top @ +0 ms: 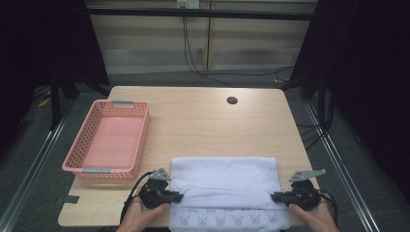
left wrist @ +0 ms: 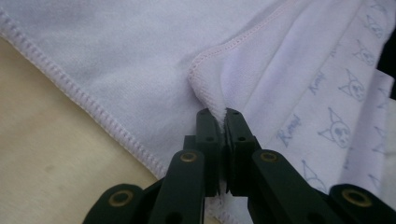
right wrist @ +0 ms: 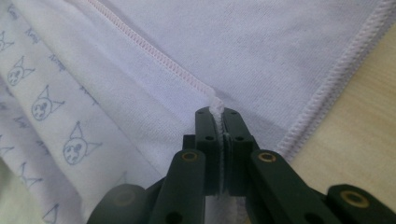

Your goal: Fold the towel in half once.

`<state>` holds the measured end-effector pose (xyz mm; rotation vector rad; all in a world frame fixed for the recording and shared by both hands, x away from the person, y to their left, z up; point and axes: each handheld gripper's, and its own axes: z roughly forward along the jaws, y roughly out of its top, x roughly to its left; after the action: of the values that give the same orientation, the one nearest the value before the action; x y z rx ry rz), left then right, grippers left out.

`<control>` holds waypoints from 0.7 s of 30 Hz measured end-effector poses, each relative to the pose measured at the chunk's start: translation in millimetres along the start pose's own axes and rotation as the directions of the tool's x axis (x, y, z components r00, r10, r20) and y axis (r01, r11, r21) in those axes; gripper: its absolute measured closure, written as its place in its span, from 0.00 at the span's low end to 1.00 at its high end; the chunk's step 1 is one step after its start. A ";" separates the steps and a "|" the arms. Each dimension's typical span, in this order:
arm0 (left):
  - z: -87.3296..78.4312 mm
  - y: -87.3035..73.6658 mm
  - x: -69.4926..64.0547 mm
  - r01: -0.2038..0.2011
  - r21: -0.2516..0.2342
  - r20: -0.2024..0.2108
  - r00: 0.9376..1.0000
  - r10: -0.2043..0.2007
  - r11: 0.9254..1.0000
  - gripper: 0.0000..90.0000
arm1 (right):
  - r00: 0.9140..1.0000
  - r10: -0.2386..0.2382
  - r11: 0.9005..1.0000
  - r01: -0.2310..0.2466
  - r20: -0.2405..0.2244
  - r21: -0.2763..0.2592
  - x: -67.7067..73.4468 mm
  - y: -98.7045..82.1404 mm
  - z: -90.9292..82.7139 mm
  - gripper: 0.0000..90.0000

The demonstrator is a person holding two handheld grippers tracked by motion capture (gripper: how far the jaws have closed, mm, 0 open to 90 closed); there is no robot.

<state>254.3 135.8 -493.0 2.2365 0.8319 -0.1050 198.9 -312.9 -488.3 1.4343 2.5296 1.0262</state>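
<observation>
Wood makes up the big table (top: 203,125), and it is pale and smooth. A small dark round hole (top: 232,100) sits near its far edge.

A white towel (top: 225,176) lies flat on the near part of the table, in the middle. Its near edge hangs a little over the table's front. One side of the towel is plain, and the other side has small blue cat faces (top: 220,220) drawn on it. The near part of the towel is lifted up and folded back, so the cat faces show along the front.

A pink basket (top: 107,140) with little holes in its walls stands on the left side of the table, apart from the towel. It has a grey handle at each short end.

The left gripper (top: 180,196) is at the towel's left edge, held by the person's left hand (top: 140,215). In the left gripper view its two black jaws are pressed together on a stitched corner of the towel (left wrist: 205,88).

The right gripper (top: 274,196) is at the towel's right edge, held by the right hand (top: 316,218). In the right gripper view its jaws pinch the stitched edge of the towel (right wrist: 215,106) tight.
</observation>
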 end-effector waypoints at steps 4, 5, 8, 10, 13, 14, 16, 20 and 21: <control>9.0 16.3 13.0 -0.018 -0.010 -0.032 0.999 0.017 1.000 0.96 | 0.999 -0.013 1.000 0.013 0.032 -0.004 -3.6 7.5 3.7 0.97; 10.8 19.5 15.4 -0.028 -0.012 -0.036 0.999 0.027 1.000 0.96 | 0.999 -0.009 1.000 0.009 0.037 -0.015 -5.7 9.3 5.4 0.97; 18.9 34.5 27.9 -0.032 -0.022 -0.067 0.997 0.030 0.999 0.96 | 0.998 -0.003 1.000 0.004 0.063 -0.018 -12.9 16.8 8.5 0.97; 23.0 41.1 33.7 -0.029 -0.033 -0.090 0.996 0.026 0.999 0.96 | 0.998 -0.005 1.000 0.007 0.069 -0.024 -15.3 19.6 10.4 0.97; 29.9 54.0 50.4 -0.001 -0.058 -0.102 0.995 -0.005 0.998 0.96 | 0.996 -0.005 1.000 0.007 0.091 -0.029 -27.1 32.3 16.6 0.97; 31.2 58.2 55.8 0.005 -0.059 -0.103 0.995 -0.011 0.998 0.96 | 0.995 -0.003 0.999 0.007 0.098 -0.038 -31.8 37.3 19.5 0.97; 33.7 64.4 62.8 0.013 -0.065 -0.121 0.992 -0.021 0.998 0.96 | 0.995 -0.007 0.999 0.011 0.098 -0.040 -38.6 44.9 23.4 0.97; 40.7 82.2 78.9 0.025 -0.060 -0.165 0.986 -0.035 0.998 0.96 | 0.994 0.004 0.998 0.003 0.109 -0.058 -56.7 65.2 35.0 0.97; 41.7 85.5 83.6 0.025 -0.063 -0.168 0.985 -0.035 0.998 0.96 | 0.994 0.006 0.998 0.001 0.112 -0.060 -61.0 69.9 37.4 0.97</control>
<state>377.8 108.2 -496.7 2.1982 0.9469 0.0960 298.7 -317.0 -493.3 1.4368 2.3995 0.9831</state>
